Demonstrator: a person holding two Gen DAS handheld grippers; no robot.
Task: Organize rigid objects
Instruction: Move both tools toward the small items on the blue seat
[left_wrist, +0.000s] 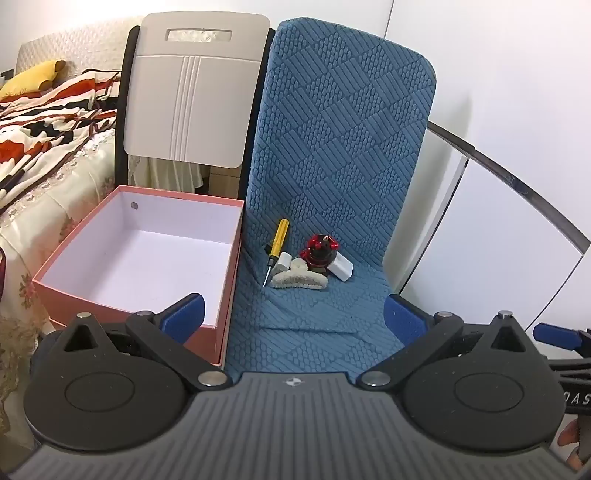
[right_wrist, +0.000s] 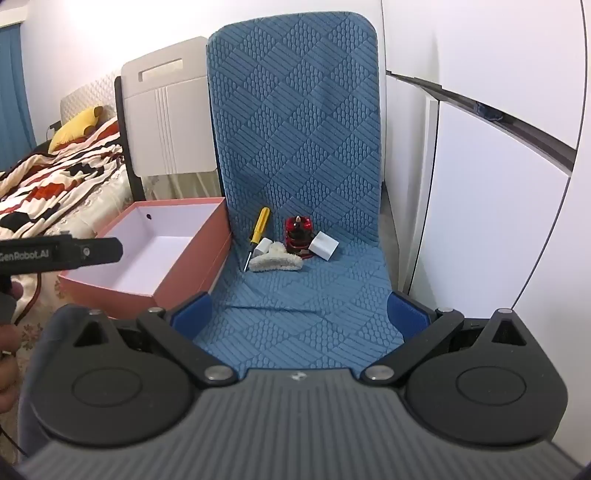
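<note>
A small pile lies at the back of a blue chair seat (left_wrist: 306, 325) (right_wrist: 303, 295): a yellow-handled screwdriver (left_wrist: 277, 240) (right_wrist: 259, 225), a small white block (left_wrist: 284, 261) (right_wrist: 264, 246), a fluffy cream hair claw (left_wrist: 301, 281) (right_wrist: 275, 261), a red and black toy (left_wrist: 319, 253) (right_wrist: 298, 234) and a white charger cube (left_wrist: 340, 271) (right_wrist: 325, 247). An open, empty pink box (left_wrist: 140, 254) (right_wrist: 155, 243) stands left of the seat. My left gripper (left_wrist: 293, 314) and right gripper (right_wrist: 301, 314) are both open and empty, held over the seat's front, short of the pile.
A white chair back (left_wrist: 192, 92) (right_wrist: 166, 110) stands behind the box. A bed with a patterned blanket (left_wrist: 48, 122) (right_wrist: 55, 173) is on the left. White cabinet doors (left_wrist: 498, 229) (right_wrist: 498, 203) stand to the right of the chair.
</note>
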